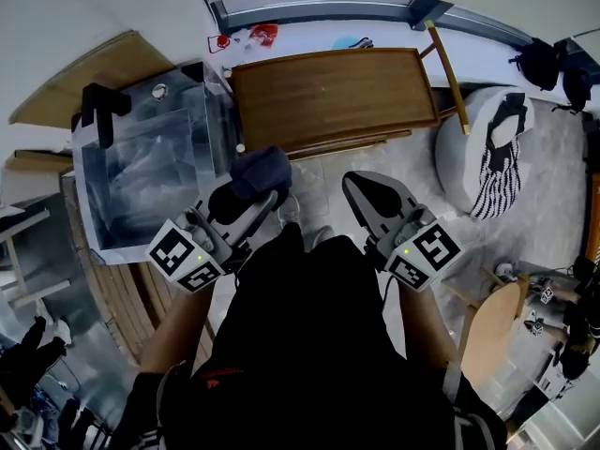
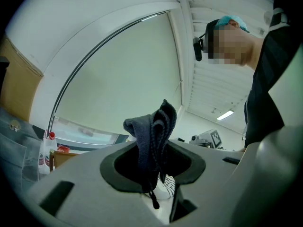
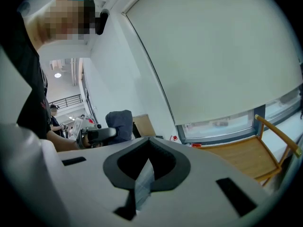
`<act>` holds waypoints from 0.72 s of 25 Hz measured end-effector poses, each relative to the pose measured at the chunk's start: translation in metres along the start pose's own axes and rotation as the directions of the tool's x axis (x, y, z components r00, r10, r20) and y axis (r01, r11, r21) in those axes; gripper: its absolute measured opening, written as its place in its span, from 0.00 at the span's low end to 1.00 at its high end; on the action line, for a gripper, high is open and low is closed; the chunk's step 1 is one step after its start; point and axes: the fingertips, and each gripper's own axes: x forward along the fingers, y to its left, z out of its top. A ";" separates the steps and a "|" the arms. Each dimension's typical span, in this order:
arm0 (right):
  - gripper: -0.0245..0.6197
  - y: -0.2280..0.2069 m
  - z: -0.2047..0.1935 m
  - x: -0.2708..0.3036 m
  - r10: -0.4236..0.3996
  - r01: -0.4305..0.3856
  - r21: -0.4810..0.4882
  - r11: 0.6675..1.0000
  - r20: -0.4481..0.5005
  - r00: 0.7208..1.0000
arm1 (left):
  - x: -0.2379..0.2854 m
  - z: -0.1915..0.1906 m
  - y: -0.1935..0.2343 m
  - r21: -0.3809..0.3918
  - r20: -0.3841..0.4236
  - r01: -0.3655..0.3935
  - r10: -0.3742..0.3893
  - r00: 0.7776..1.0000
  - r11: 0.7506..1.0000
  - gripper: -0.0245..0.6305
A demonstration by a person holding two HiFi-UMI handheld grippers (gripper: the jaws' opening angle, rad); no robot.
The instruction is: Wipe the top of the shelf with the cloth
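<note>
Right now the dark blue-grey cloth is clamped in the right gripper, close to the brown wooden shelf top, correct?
Not quite. The dark blue-grey cloth is clamped in the left gripper, not the right one, as the left gripper view shows. The right gripper is shut with nothing in it. The cloth is indeed close to the brown wooden shelf top.

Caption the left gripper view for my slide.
Left gripper shut on a dark blue cloth, window blind behind.
</note>
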 end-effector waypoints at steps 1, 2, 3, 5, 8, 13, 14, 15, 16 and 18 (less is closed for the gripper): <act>0.05 -0.003 0.002 0.002 0.000 0.000 -0.001 1.000 -0.001 1.000 | 0.002 0.002 0.004 -0.001 0.002 -0.003 0.003 1.000 1.000 0.26; 0.05 -0.007 0.004 0.004 0.001 -0.001 -0.001 1.000 -0.003 1.000 | 0.005 0.003 0.008 0.000 0.004 -0.008 0.008 1.000 1.000 0.26; 0.05 -0.011 0.005 0.006 0.002 -0.002 -0.001 1.000 -0.006 1.000 | 0.007 0.005 0.012 0.001 0.006 -0.014 0.014 1.000 1.000 0.26; 0.05 -0.019 0.008 0.012 0.011 -0.011 -0.001 1.000 -0.012 1.000 | 0.011 0.008 0.020 0.003 0.009 -0.030 0.030 1.000 1.000 0.26; 0.05 -0.033 0.012 0.021 0.037 -0.037 0.000 0.999 -0.025 0.999 | 0.018 0.010 0.034 0.002 0.013 -0.068 0.068 0.998 0.998 0.26; 0.05 -0.061 0.015 0.039 0.107 -0.107 0.002 0.994 -0.058 0.993 | 0.038 0.008 0.057 -0.013 0.026 -0.145 0.145 0.989 0.989 0.26; 0.05 -0.067 0.015 0.043 0.123 -0.123 0.005 0.992 -0.067 0.990 | 0.042 0.007 0.062 -0.019 0.031 -0.164 0.164 0.986 0.986 0.26; 0.05 -0.074 0.015 0.046 0.139 -0.139 0.008 0.990 -0.075 0.987 | 0.047 0.007 0.068 -0.025 0.035 -0.183 0.184 0.982 0.983 0.26; 0.05 -0.080 0.015 0.049 0.153 -0.153 0.012 0.988 -0.084 0.985 | 0.052 0.006 0.073 -0.029 0.038 -0.202 0.203 0.978 0.979 0.26; 0.05 -0.093 0.016 0.054 0.179 -0.178 0.019 0.984 -0.102 0.979 | 0.060 0.005 0.083 -0.037 0.041 -0.240 0.241 0.970 0.970 0.26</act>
